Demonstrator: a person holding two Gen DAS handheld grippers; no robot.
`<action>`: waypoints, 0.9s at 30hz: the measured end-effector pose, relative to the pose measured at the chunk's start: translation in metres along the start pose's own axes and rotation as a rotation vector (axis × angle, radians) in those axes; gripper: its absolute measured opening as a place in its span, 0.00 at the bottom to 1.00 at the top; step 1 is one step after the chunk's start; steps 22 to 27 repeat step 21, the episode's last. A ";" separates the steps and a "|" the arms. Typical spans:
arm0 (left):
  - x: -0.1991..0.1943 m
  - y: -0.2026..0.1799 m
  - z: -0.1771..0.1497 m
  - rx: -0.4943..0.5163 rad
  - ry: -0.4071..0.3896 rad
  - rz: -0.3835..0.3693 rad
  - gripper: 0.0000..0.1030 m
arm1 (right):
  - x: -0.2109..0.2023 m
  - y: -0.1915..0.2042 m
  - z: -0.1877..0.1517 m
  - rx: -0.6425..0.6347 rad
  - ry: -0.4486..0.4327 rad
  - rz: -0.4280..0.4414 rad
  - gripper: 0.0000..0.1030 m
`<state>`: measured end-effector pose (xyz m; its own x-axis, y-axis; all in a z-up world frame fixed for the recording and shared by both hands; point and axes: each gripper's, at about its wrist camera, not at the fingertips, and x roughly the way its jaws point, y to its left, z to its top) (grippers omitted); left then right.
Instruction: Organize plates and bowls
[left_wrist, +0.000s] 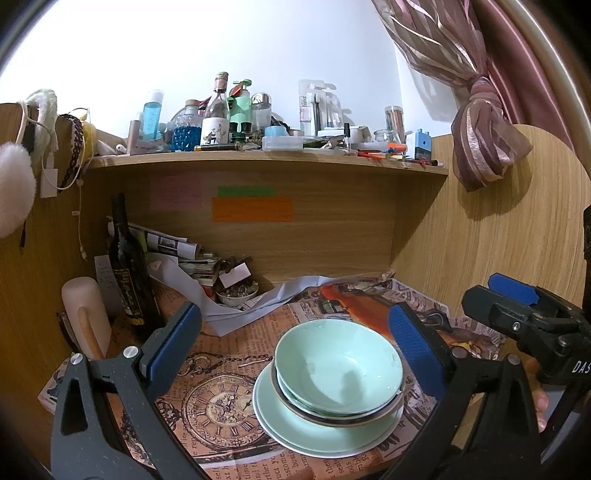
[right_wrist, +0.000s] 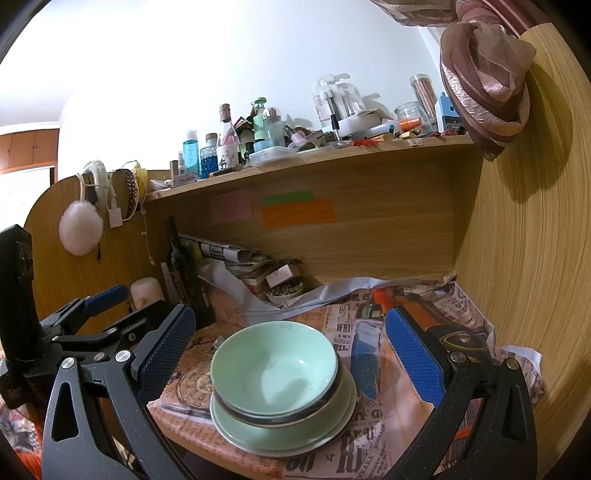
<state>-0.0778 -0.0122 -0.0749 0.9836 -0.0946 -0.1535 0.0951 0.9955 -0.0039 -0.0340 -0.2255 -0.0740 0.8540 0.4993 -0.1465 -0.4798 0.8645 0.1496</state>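
Looking down, I see my left hand-held gripper (left_wrist: 295, 343) and right hand-held gripper (right_wrist: 290, 349) both spread wide, holding nothing. Between their fingers a mint-green bowl (left_wrist: 338, 369) sits nested in a dark-rimmed bowl (left_wrist: 332, 415) on a green plate (left_wrist: 314, 435), on the newspaper-covered worktop (left_wrist: 221, 369).

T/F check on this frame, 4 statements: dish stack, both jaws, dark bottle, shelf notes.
1. The pale green ceramic bowl sits on top of the stack. True.
2. The left gripper is clamped on the bowl. False: jaws open, holding nothing.
3. The dark glass wine bottle lies on its side. False: it stands upright, left of the stack.
4. The right gripper has open, empty jaws. True.
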 end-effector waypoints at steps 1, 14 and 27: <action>0.000 0.000 0.000 0.000 0.001 -0.004 1.00 | 0.000 0.000 -0.001 0.000 0.001 0.000 1.00; 0.003 0.003 -0.002 -0.010 0.014 -0.028 1.00 | 0.003 -0.003 -0.001 0.002 0.008 0.000 1.00; 0.009 0.005 -0.005 -0.015 0.033 -0.049 1.00 | 0.008 -0.005 -0.006 0.002 0.021 -0.001 1.00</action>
